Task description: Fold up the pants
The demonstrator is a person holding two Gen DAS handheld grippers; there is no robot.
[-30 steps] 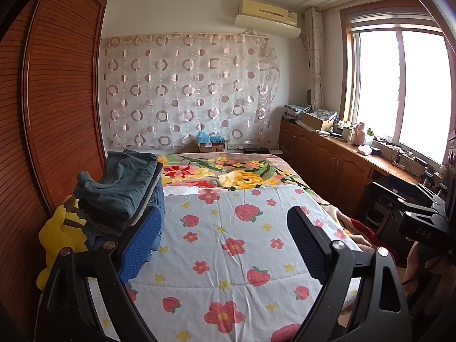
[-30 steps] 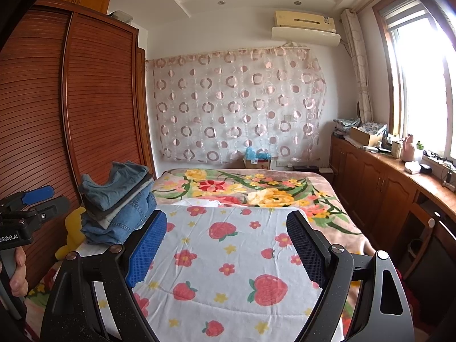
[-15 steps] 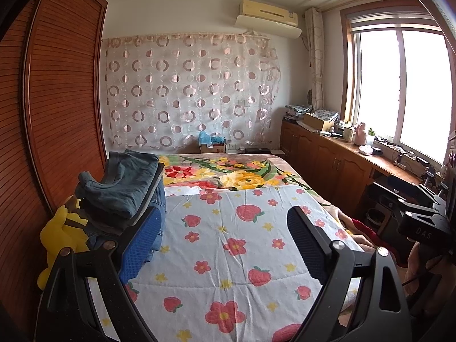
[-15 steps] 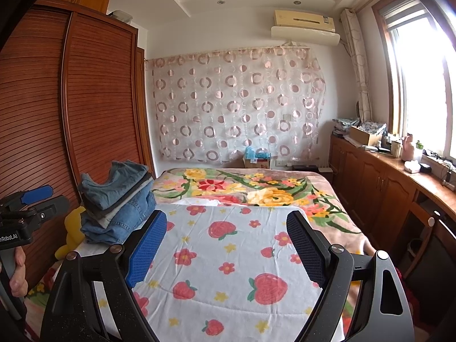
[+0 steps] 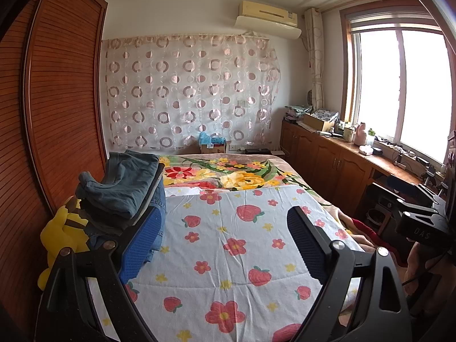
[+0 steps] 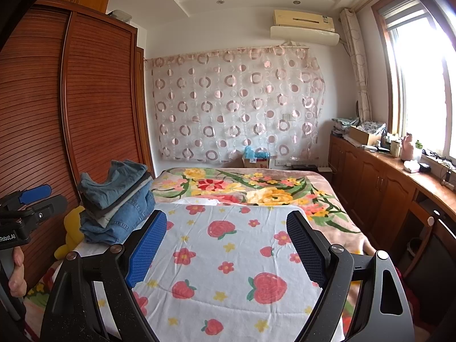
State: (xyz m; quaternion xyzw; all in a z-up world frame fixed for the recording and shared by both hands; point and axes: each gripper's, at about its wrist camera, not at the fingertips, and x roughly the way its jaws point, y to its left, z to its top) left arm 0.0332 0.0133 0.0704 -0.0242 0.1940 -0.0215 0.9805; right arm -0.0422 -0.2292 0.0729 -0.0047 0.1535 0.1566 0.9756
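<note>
You held the left gripper (image 5: 225, 245) above the near end of the bed, its jaws spread wide with nothing between them. Your right gripper (image 6: 226, 245) hung over the same strawberry-print sheet (image 6: 228, 256), equally wide open and empty. The pants (image 6: 114, 202) sat folded in a stack at the left edge of the bed, beside the wooden wardrobe (image 6: 85, 99); the top pair was a greyish-blue denim, a brighter blue pair lay at the bottom. In the left wrist view that stack (image 5: 119, 193) stood just beyond the left blue finger pad (image 5: 142, 245), and whether they touched I could not tell. A yellow plush toy (image 5: 61, 233) was wedged between the stack and the wardrobe. A floral blanket (image 6: 242, 185) covered the far half of the bed.
</note>
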